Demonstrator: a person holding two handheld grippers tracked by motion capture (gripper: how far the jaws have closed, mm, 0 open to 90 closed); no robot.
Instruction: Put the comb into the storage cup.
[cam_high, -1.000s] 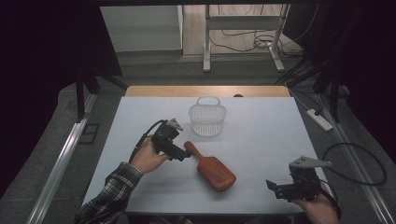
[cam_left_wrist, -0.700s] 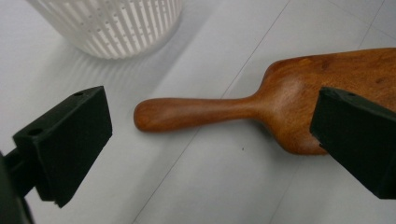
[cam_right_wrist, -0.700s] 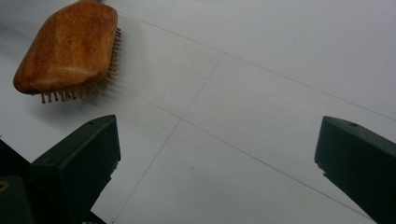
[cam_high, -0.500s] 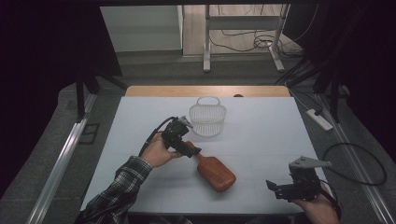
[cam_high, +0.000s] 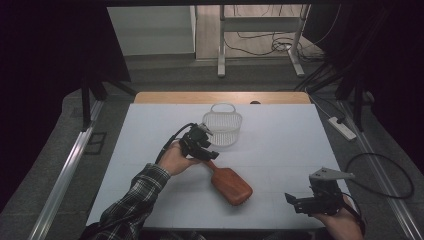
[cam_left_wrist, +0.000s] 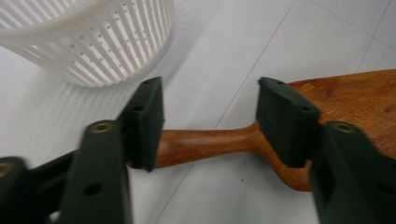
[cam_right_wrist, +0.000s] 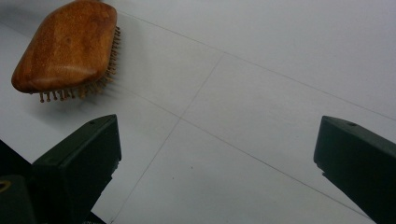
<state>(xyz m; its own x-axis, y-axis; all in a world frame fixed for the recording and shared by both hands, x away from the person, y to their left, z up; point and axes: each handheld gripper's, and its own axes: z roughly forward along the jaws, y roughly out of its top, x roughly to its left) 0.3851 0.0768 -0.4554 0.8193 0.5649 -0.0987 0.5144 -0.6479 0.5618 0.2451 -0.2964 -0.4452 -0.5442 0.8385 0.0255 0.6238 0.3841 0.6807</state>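
A wooden hairbrush (cam_high: 231, 185) lies bristles down on the white table (cam_high: 280, 145), its handle pointing toward a white slatted basket (cam_high: 222, 125). My left gripper (cam_high: 207, 154) reaches over that handle. In the left gripper view the brush handle (cam_left_wrist: 205, 142) runs from one black pad (cam_left_wrist: 144, 121) to the other. The jaws have just been closing, with a gap still showing between them; neither pad visibly presses on the wood. My right gripper (cam_high: 300, 200) rests open near the front right corner. In the right gripper view the brush head (cam_right_wrist: 65, 46) lies beyond its wide jaws.
The basket (cam_left_wrist: 88, 42) stands just beyond the left gripper, close to the brush handle's end. A power strip (cam_high: 342, 127) lies off the table's right side. Metal rails run along the left edge.
My left hand has moved right and toward the basket, onto the brush handle, and its jaws have narrowed. The brush has shifted slightly. The right gripper has stayed put.
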